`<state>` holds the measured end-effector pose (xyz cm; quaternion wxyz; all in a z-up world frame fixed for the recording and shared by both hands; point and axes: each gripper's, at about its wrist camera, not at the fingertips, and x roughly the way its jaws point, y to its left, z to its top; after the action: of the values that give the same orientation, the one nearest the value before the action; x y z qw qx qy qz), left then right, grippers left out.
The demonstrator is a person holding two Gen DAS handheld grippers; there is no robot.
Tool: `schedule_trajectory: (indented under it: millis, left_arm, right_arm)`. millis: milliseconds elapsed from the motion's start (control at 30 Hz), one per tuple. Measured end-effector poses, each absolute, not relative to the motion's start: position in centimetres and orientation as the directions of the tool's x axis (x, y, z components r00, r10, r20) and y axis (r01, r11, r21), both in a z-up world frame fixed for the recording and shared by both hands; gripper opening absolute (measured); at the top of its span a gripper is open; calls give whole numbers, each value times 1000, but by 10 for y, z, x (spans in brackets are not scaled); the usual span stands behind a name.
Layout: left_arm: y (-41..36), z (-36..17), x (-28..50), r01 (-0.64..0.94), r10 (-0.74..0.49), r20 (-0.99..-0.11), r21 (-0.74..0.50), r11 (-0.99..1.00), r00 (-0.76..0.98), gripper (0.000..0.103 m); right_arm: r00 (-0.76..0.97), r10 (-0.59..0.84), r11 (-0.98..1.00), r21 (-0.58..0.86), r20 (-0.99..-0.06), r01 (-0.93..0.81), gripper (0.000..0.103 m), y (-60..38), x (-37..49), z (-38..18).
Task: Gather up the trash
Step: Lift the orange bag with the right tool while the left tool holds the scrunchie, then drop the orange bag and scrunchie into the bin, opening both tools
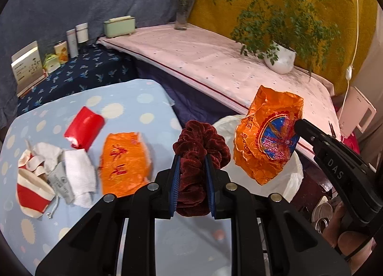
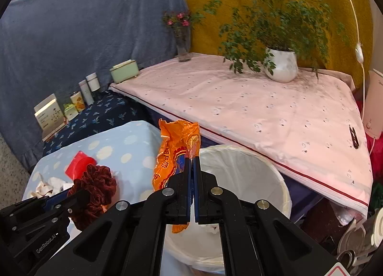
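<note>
Over the white-lined bin (image 2: 241,180) hangs an orange wrapper (image 2: 177,154), pinched by its edge in the right gripper (image 2: 192,163), whose jaws are clamped tight so the crumpled foil dangles free, likely for a clean drop. Just beside it the left gripper (image 1: 191,175) squeezes a dark red scrunchie (image 1: 199,146) between its blue pads. More litter waits on the spotted table (image 1: 143,98). Readable lettering: "DAS" and "GenRobot.AI" on the grippers; the wrapper's print stays illegible.

On the dotted blue tabletop (image 1: 134,98) lie a red packet (image 1: 83,130), an orange wrapper (image 1: 124,163), crumpled tissue (image 1: 79,177) and a squashed paper cup (image 1: 33,192).
</note>
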<state>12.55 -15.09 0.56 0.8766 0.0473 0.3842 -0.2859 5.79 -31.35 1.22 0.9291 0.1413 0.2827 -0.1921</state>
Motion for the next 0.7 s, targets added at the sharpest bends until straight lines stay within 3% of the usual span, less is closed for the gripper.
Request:
schedule_trajectory:
  millis: [500,667,700]
  left_arm:
    - [-203,-13,133,590,-489,-733,-149,794,473,20]
    - [-213,-15,137,603,-503,-737,-164,780,450,24]
    - [-214,-15,136,604,-500,-735,-155,782,459,34]
  right_arm:
    - [727,-318,848,160,-608,505,2,-348,53,-9]
    - [712,-336,837,151,-616,526,8,-352,50,-13]
    - [710,-339,835,149,-617,529,13,-353,49,-13]
